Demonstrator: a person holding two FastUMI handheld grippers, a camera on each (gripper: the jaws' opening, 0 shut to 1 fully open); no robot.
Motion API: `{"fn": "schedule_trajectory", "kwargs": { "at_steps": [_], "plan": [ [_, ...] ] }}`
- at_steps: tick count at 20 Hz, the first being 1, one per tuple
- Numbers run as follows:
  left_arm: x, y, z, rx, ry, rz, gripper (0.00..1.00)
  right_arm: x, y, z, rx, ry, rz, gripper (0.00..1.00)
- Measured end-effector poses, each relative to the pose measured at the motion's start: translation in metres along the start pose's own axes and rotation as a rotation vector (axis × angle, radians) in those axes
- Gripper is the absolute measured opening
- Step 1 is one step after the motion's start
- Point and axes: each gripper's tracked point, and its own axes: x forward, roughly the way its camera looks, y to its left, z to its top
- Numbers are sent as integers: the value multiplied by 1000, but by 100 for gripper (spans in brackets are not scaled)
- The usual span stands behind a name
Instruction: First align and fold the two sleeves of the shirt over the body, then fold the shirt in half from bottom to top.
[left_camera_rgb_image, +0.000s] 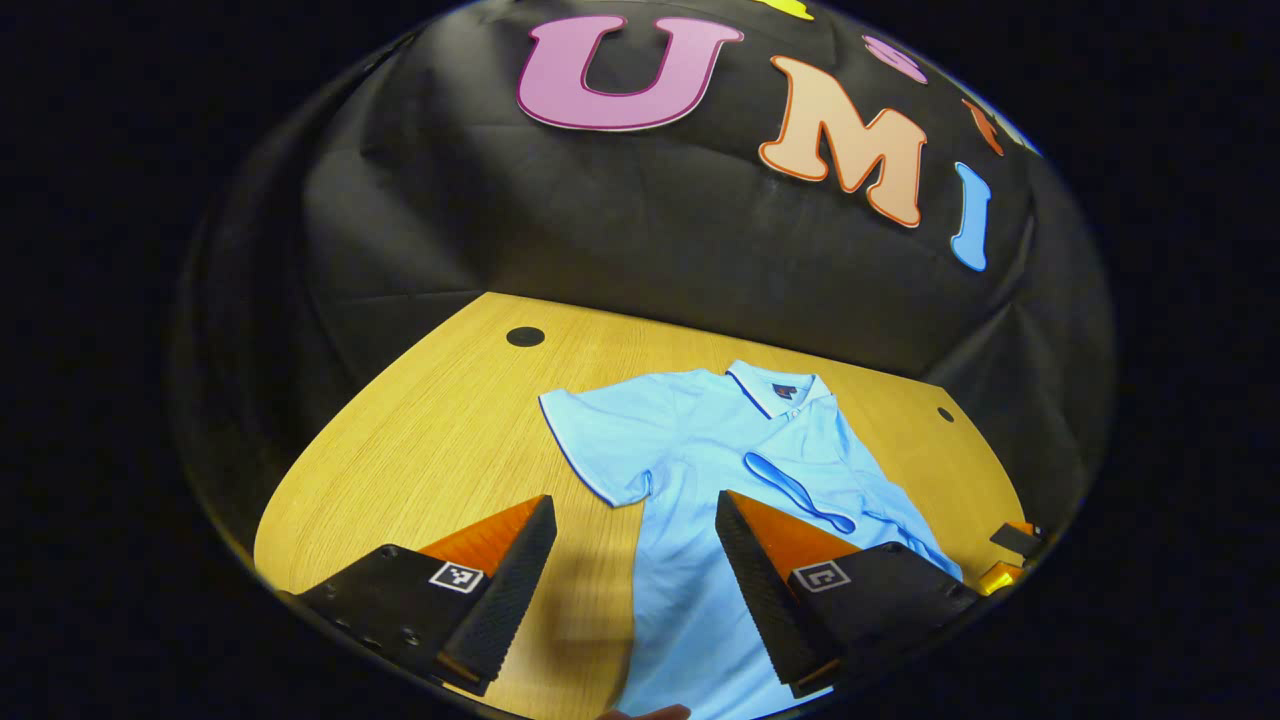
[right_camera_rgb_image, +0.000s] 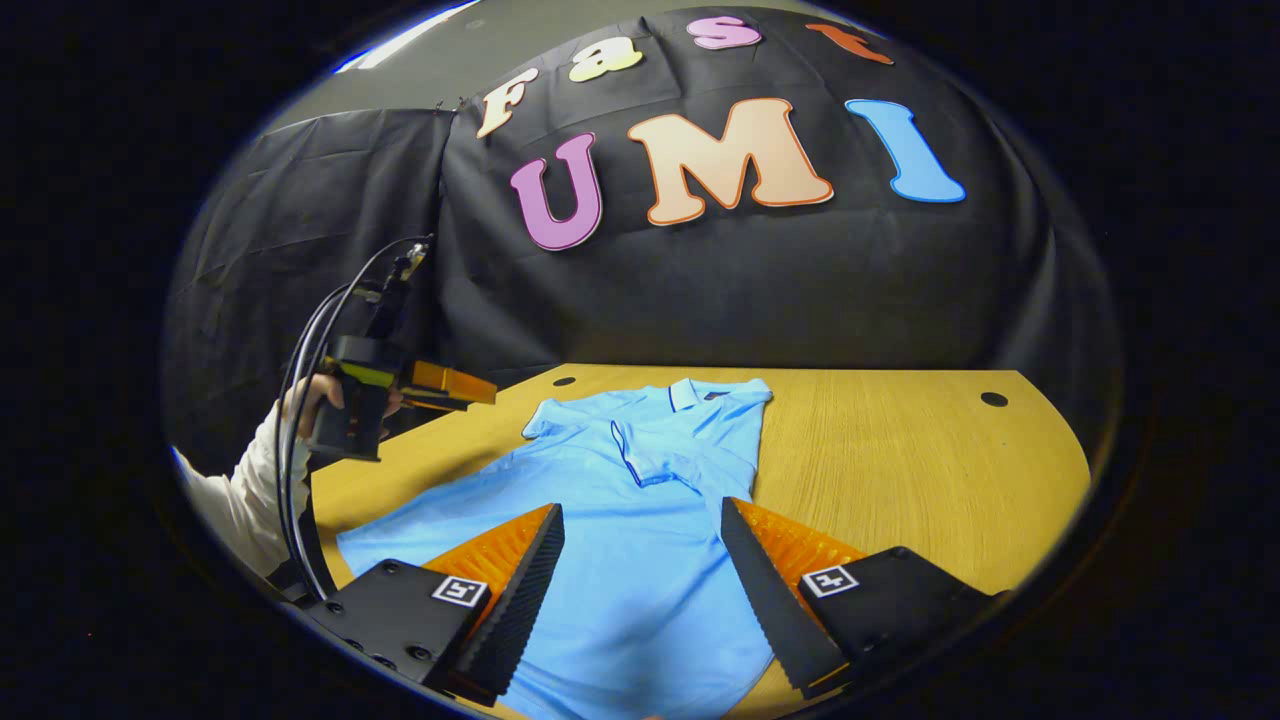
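One shirt lies flat on the desk, one sleeve folded over its body. Both grippers, left and right, hover above the shirt, jaws wide and empty.

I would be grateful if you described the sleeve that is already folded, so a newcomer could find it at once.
On the wooden table lies a light blue polo shirt, collar toward the black cloth wall. The folded sleeve lies on the chest just below the collar. Its dark-trimmed edge lies over the body, while the other sleeve lies spread out on the wood.
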Motion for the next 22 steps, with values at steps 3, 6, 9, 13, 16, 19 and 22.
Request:
{"fn": "schedule_trajectory", "kwargs": {
  "at_steps": [3, 6, 9, 13, 16, 19, 22],
  "plan": [
    [39, 17, 10, 82, 33, 40, 96, -12, -3, -2, -50, -12, -26, 98],
    [75, 27, 18, 99, 60, 59, 95, -20, 2, -7, -36, -13, -26, 98],
    [106, 38, 13, 93, 101, 73, 95, -28, -1, -5, -18, -31, -38, 98],
    [133, 55, 12, 140, 101, 102, 95, -31, -14, 3, 18, -68, -77, 98],
    [143, 54, 6, 150, 115, 91, 95, -28, -22, 0, 21, -60, -98, 98],
    [150, 55, 5, 161, 119, 90, 95, -26, -24, -2, 22, -54, -106, 94],
    [151, 51, -5, 164, 158, 77, 95, -26, -28, -2, 44, -61, -114, 98]
  ]
}}
